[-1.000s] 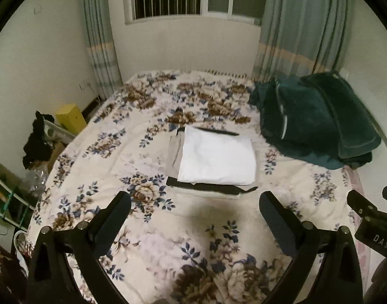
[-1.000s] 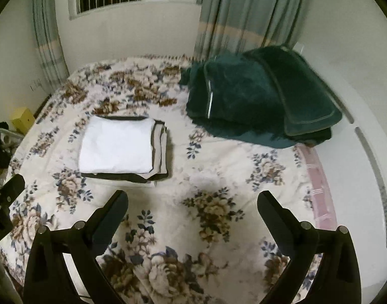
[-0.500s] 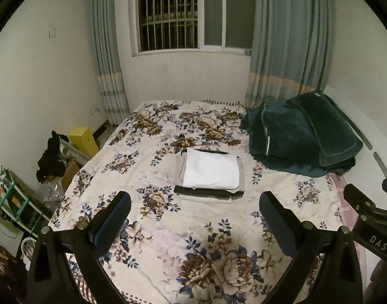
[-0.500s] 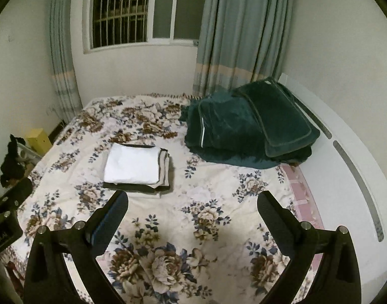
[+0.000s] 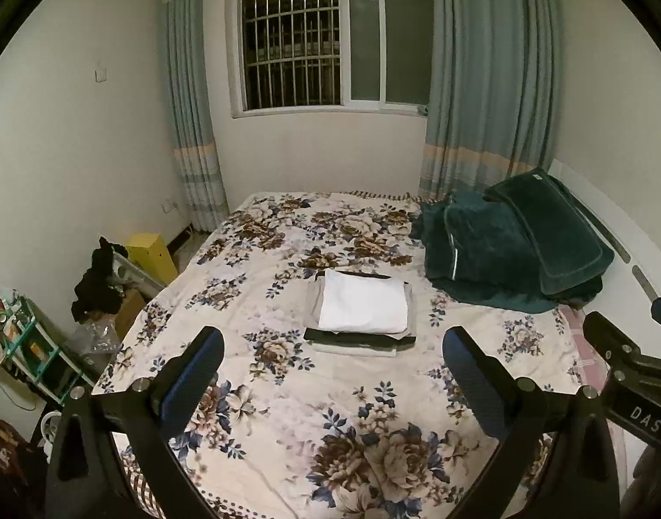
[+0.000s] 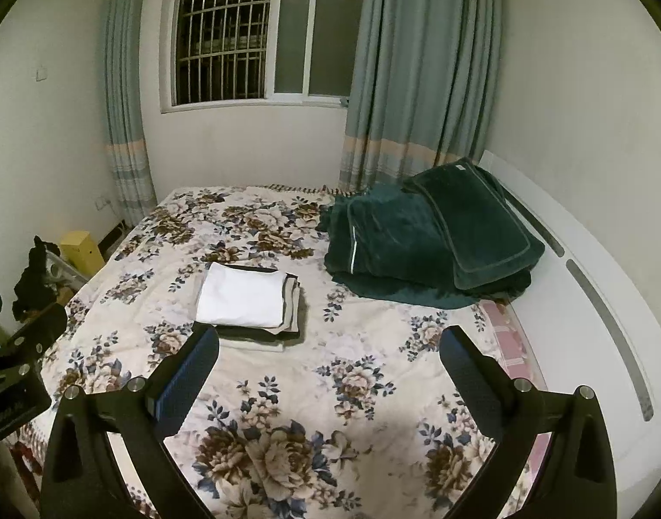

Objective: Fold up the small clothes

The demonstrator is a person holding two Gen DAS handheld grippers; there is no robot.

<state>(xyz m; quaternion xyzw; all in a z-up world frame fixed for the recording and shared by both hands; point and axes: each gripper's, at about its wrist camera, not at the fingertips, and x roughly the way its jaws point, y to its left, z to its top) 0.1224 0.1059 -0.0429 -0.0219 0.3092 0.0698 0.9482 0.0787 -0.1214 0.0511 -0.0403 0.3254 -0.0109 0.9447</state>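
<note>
1 stack of folded clothes [image 5: 361, 315] (white piece on top) lies mid-bed on the floral bedspread [image 5: 287, 393]; 1 green blanket pile [image 5: 512, 251] at 2 o'clock. 1 barred window [image 5: 334, 43], 2 curtains. Left gripper [image 5: 332, 372] and right gripper [image 6: 330, 370] hover above the near edge — jaws wide, holding nothing.

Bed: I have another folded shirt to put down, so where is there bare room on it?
Free: the floral sheet between the stack and the tongs, and the far strip between stack and window wall. Crowded: the right side, under the green blankets.
</note>
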